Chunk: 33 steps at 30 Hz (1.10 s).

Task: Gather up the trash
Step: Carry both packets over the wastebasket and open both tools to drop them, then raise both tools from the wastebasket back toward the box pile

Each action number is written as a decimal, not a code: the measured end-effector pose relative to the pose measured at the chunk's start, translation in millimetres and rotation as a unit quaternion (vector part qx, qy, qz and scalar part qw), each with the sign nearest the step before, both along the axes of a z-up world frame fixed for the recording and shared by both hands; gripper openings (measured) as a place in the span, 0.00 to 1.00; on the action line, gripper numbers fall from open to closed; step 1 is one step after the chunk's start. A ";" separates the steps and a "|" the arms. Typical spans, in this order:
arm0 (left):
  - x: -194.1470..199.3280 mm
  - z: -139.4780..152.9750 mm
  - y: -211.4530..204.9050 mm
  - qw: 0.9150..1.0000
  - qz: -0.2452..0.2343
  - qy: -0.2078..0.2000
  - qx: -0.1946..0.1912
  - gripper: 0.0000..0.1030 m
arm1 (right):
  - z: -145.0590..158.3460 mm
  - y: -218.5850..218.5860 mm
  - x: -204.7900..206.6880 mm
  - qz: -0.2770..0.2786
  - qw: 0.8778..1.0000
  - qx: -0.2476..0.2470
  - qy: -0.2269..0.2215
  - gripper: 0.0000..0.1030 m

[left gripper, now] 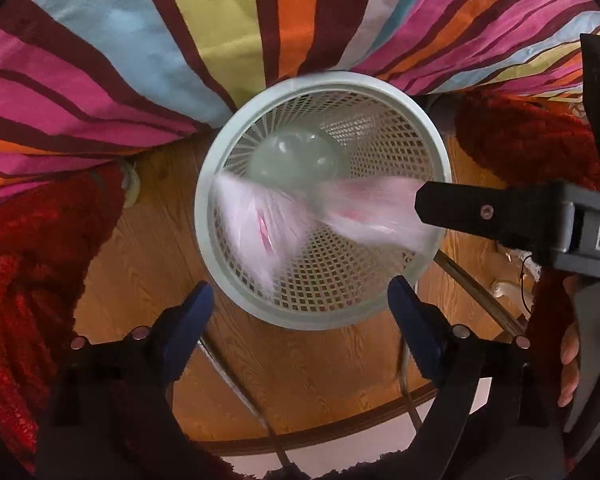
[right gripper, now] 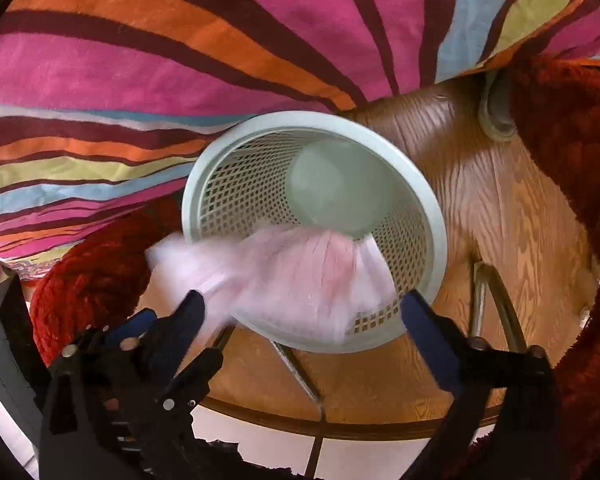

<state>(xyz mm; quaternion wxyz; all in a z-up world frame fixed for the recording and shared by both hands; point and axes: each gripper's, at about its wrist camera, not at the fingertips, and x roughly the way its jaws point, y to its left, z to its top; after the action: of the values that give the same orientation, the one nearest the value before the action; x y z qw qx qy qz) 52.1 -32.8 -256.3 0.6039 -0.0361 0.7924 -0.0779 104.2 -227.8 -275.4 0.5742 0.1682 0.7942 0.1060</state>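
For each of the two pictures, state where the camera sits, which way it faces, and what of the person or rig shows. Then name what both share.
Left wrist: on the left gripper, looking steeply down into the mesh basket; right gripper's finger and a hand show.
Right wrist: on the right gripper, looking down at the basket; left gripper at lower left.
Shared: basket, blurred pink-white bag, striped fabric.

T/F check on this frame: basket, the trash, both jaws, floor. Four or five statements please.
1. The pale green round mesh plastic basket stands on a wooden floor. True.
2. The blurred pink-white plastic bag lies on the shaggy red rug. False: it is over the basket's mouth.
3. The left gripper has its jaws clamped on the bag. False: jaws wide apart, nothing between them.
4. The right gripper has open jaws. True.
5. A striped multicoloured cloth lies beside the basket. True.
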 end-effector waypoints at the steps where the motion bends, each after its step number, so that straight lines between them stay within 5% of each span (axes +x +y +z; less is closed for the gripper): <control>1: 0.1 1.2 0.3 1.000 0.001 -0.001 -0.002 0.87 | 0.4 0.2 0.5 -0.002 1.000 0.001 0.000 0.92; 11: 1.4 10.7 0.7 1.000 0.014 -0.024 -0.001 0.87 | 13.8 -0.5 1.1 -0.005 1.000 -0.005 -0.017 0.92; 22: -0.2 52.8 -0.6 0.994 0.006 -0.110 -0.007 0.87 | 63.0 -14.7 -3.0 -0.004 0.995 -0.027 -0.098 0.92; 27: -4.3 101.2 -3.1 0.979 -0.012 -0.202 0.009 0.87 | 104.5 -23.8 -5.4 -0.003 0.985 -0.029 -0.170 0.92; 33: -2.5 156.6 7.4 0.952 0.020 -0.307 0.002 0.87 | 167.1 -25.3 -6.1 0.002 0.955 -0.026 -0.294 0.92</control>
<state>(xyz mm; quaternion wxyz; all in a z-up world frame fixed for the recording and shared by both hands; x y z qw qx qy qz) 49.6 -25.4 -99.7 0.8192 -0.0250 0.5684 -0.0718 98.2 -253.2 -108.3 0.7865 0.1125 0.5930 0.1312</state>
